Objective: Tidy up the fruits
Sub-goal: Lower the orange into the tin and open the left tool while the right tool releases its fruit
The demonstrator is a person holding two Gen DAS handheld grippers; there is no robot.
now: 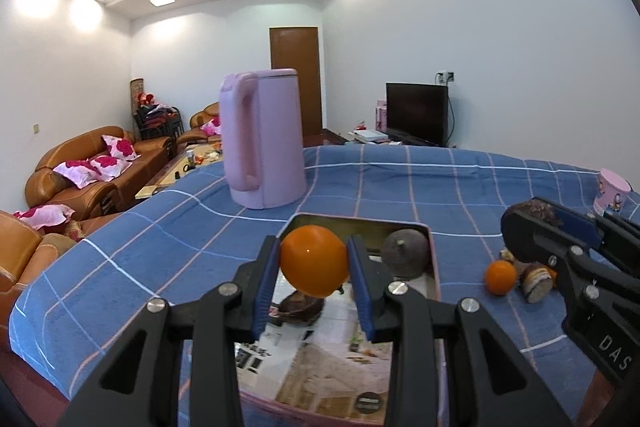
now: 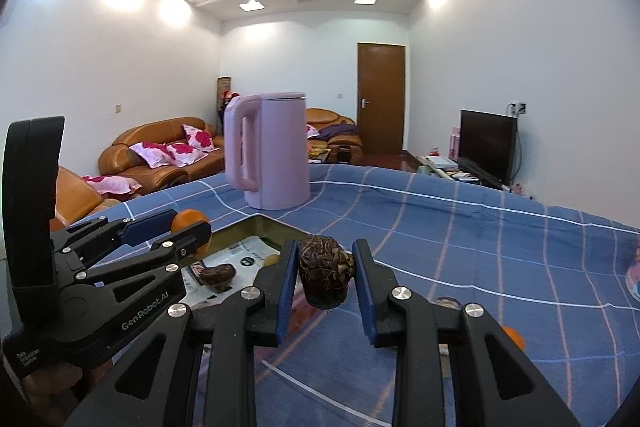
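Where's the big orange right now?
The big orange is held in the left tool, above the tin tray, with the purple kettle behind it; the right wrist view shows it far left.

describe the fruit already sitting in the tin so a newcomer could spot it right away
Start at the tall pink kettle on the blue checked cloth; just in front lies a shallow pink-rimmed tin. In its far right corner sits a dull grey-brown round fruit with a short stem, unlike the glossy orange held above.

2 oranges [image 1: 314, 261], 1 kettle [image 1: 262, 139]
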